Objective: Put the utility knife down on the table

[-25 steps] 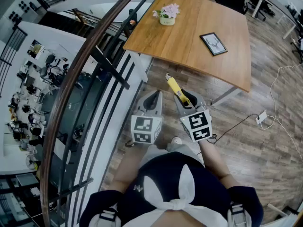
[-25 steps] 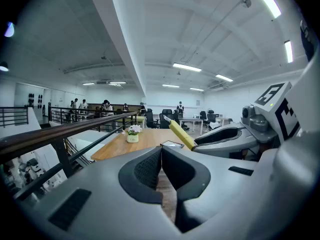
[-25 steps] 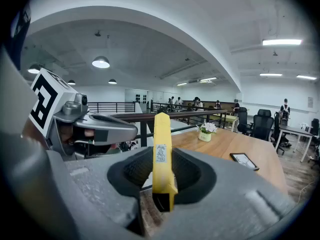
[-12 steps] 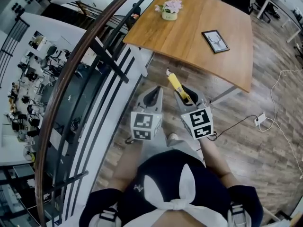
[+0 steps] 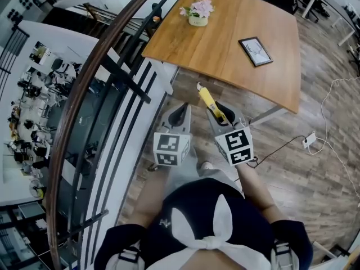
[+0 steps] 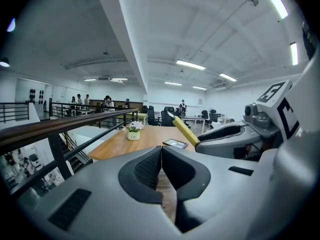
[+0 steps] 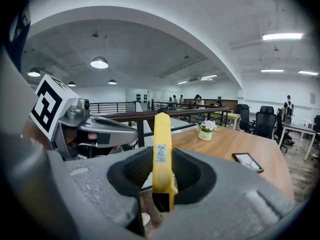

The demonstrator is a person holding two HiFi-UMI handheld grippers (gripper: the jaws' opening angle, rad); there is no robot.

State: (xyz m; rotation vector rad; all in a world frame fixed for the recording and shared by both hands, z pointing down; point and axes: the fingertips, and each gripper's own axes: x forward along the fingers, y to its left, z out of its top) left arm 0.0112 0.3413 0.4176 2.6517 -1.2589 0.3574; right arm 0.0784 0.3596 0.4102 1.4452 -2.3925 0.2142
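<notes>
A yellow utility knife (image 5: pixel 209 103) sticks out forward and upward from my right gripper (image 5: pixel 222 116), which is shut on its handle (image 7: pixel 161 154). The knife's tip hangs over the wooden floor, just short of the near edge of the wooden table (image 5: pixel 225 44). My left gripper (image 5: pixel 179 117) is held level beside the right one, on its left. Its pads (image 6: pixel 150 166) meet with nothing between them. In the right gripper view the table (image 7: pixel 235 144) lies ahead and to the right.
On the table stand a small pot of flowers (image 5: pixel 198 13) at the far side and a dark framed picture (image 5: pixel 254 51) lying flat. A curved railing (image 5: pixel 107 89) runs along the left over a drop. A cable with a white plug (image 5: pixel 310 140) lies on the floor at right.
Both grippers have edged forward toward the table, side by side. The knife stays gripped in the right one and the left stays shut.
</notes>
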